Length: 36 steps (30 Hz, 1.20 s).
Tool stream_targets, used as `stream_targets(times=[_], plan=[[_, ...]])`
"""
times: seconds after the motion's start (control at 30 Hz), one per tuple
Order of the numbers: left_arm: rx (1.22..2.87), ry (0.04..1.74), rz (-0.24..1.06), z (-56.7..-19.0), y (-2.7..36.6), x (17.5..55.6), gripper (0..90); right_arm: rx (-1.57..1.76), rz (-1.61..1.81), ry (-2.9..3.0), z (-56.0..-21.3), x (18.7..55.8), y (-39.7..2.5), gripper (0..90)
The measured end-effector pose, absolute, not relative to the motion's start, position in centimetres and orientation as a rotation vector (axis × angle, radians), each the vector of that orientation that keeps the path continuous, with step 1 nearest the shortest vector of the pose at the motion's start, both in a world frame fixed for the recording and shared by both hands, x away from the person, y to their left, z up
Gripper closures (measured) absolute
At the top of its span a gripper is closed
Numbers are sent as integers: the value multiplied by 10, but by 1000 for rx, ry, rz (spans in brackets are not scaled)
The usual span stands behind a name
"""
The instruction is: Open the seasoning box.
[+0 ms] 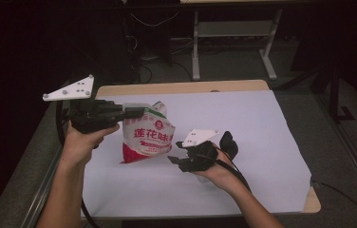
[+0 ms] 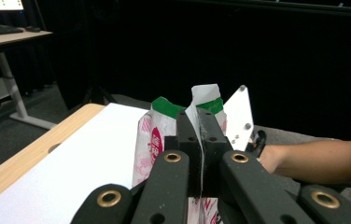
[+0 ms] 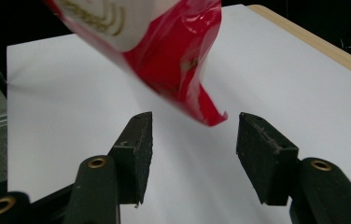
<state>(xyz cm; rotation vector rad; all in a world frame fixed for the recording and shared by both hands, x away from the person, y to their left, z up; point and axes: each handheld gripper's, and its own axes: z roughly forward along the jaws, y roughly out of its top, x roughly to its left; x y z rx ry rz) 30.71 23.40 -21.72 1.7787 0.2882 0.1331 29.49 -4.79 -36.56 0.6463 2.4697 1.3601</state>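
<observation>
We have the white, red and green plastic bag [image 1: 145, 135] pinched at its top in our left gripper [image 1: 136, 113] and lifted, while our right gripper [image 3: 193, 128], jaws spread and empty, has yet to take the bag's near red corner.

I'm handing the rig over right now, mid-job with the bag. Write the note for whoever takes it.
Left claw: shut on the top edge of the bag, holding it up.
Right claw: open, empty, just short of the bag's red bottom corner.
Bag: hangs over the white sheet on the table; whether its bottom touches is unclear.
Done: top pinched.
Left, probably: close the right claw on the bottom corner.
</observation>
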Motion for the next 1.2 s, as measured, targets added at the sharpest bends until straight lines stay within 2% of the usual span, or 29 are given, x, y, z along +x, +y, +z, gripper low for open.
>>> stream_targets(times=[0.27,0.37,0.5,0.67,0.93,1.2], plan=[[1773,260,116,-213,229,304,900,604,1344,2474,-370,297,-34,453],[1770,258,114,-212,228,305,900,598,1341,2468,-370,297,-31,520],[1775,259,111,-213,226,306,900,598,1341,2480,-371,298,-30,565],[1769,268,112,-214,225,310,900,529,1319,2473,-373,291,-25,680],[1789,284,131,-215,216,315,900,499,1338,2502,-379,284,-21,770],[1817,291,140,-219,204,325,900,507,1330,2505,-385,279,-20,790]])
